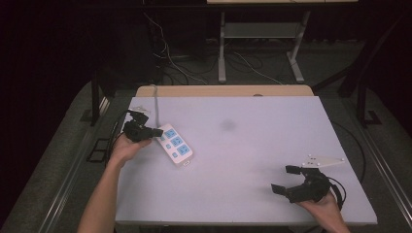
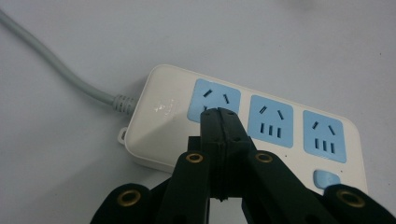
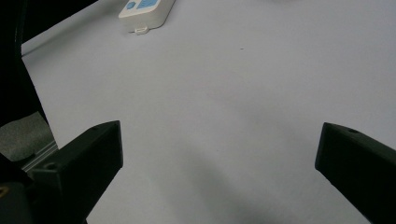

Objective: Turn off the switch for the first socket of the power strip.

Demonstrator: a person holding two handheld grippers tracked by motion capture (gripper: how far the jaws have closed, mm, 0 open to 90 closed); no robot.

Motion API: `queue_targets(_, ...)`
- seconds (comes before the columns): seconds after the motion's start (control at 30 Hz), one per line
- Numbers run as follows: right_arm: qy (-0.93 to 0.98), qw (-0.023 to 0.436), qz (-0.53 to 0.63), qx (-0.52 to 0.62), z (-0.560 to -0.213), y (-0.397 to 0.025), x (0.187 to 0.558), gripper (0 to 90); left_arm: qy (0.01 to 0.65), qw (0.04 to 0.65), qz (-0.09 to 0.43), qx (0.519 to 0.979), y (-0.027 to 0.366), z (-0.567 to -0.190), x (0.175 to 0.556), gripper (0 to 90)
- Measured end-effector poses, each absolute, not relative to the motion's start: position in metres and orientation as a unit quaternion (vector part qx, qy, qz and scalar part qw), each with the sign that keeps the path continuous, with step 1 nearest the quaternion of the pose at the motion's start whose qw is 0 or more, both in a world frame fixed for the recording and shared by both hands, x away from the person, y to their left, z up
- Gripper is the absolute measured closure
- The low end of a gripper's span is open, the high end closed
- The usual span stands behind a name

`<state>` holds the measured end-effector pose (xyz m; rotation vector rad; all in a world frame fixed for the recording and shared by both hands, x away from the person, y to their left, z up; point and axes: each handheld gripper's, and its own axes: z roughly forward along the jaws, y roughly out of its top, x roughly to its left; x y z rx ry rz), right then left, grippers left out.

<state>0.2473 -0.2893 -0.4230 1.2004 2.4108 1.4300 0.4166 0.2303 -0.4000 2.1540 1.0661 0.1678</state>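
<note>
So, quick rundown:
power strip: white w/ 3 blue sockets, lying flat on left side of counter, grey cord off its far end
left claw: jaws pressed together, nothing between, tips right over the end socket
right claw: jaws wide apart, low over bare counter near front right, well apart from strip

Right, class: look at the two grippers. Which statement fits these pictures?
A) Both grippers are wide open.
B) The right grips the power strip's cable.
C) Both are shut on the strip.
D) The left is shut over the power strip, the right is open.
D: the left gripper has its fingers pressed together over the power strip, while the right gripper is spread wide above bare table.
</note>
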Motion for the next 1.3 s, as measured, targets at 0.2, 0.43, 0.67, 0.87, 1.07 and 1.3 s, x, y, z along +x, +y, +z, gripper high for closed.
queue_targets(0.2,0.790,0.046,0.468,0.393,-0.423,-0.289,0.247,0.6,0.410,0.350,0.062,0.840,0.229,-0.403,0.418,89.2)
queue_targets(0.43,0.791,0.045,0.468,0.392,-0.423,-0.289,0.247,0.6,0.410,0.343,0.063,0.843,0.229,-0.407,0.421,89.2)
queue_targets(0.67,0.792,0.043,0.465,0.392,-0.424,-0.289,0.247,0.6,0.411,0.340,0.062,0.843,0.228,-0.411,0.422,89.1)
queue_targets(0.87,0.792,0.044,0.467,0.391,-0.424,-0.289,0.247,0.6,0.414,0.341,0.061,0.842,0.227,-0.412,0.423,89.3)
queue_targets(1.07,0.794,0.043,0.467,0.388,-0.424,-0.289,0.246,0.6,0.431,0.346,0.042,0.832,0.231,-0.413,0.425,89.7)
queue_targets(1.3,0.795,0.043,0.468,0.383,-0.423,-0.288,0.245,0.6,0.437,0.343,0.040,0.831,0.231,-0.413,0.425,89.7)
